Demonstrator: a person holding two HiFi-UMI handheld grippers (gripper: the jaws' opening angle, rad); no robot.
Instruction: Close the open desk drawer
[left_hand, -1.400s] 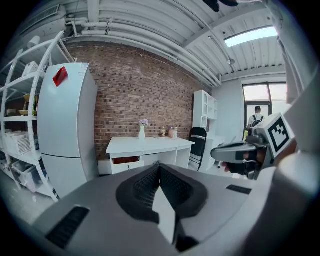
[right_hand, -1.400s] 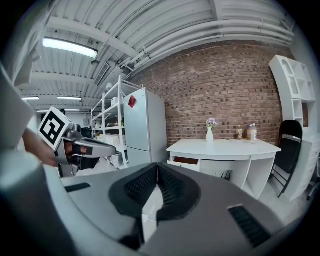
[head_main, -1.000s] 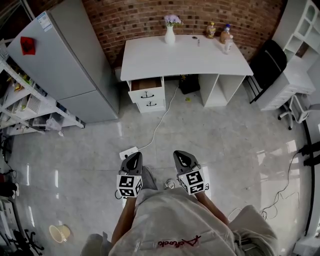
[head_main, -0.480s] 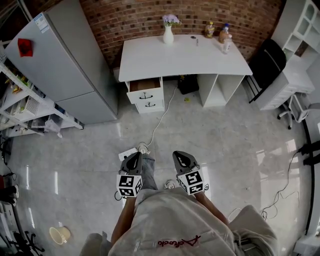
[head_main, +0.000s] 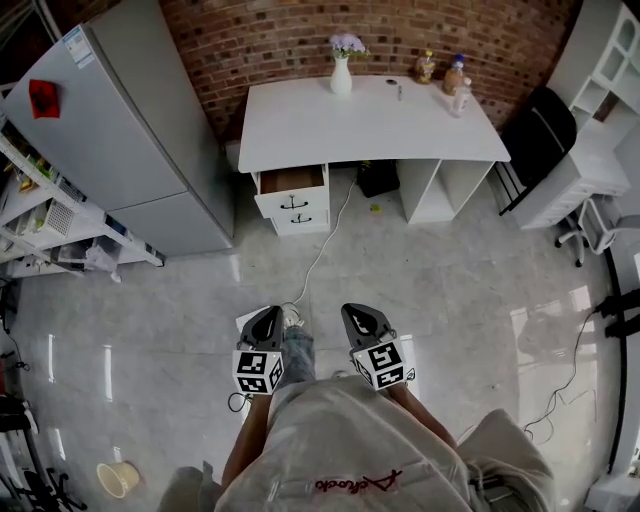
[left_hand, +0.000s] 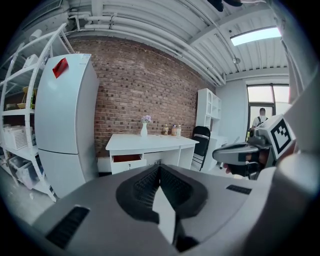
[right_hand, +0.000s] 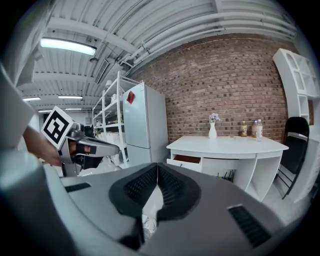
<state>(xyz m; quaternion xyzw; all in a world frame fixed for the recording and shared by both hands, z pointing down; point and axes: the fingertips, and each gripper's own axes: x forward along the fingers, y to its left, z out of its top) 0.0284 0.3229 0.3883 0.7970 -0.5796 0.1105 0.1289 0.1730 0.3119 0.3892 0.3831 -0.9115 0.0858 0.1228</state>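
A white desk (head_main: 370, 125) stands against the brick wall. Its top left drawer (head_main: 291, 185) is pulled out, showing a brown inside; a closed drawer sits under it. The same open drawer shows in the left gripper view (left_hand: 126, 159) and in the right gripper view (right_hand: 186, 161), far ahead. My left gripper (head_main: 265, 322) and right gripper (head_main: 360, 318) are held side by side near my body, several steps short of the desk. Both are shut with nothing between the jaws (left_hand: 160, 169) (right_hand: 158, 170).
A tall grey fridge (head_main: 120, 110) stands left of the desk, with wire shelves (head_main: 50, 215) further left. A cable (head_main: 320, 245) runs from the desk to a power strip (head_main: 262, 315) on the floor by my feet. A vase (head_main: 341, 73) and bottles (head_main: 458, 80) sit on the desk; a black chair (head_main: 537, 140) stands at right.
The desk has shifted a little in the head view as I step forward. A foot has come forward between the two grippers. Both grippers stay shut and side by side.
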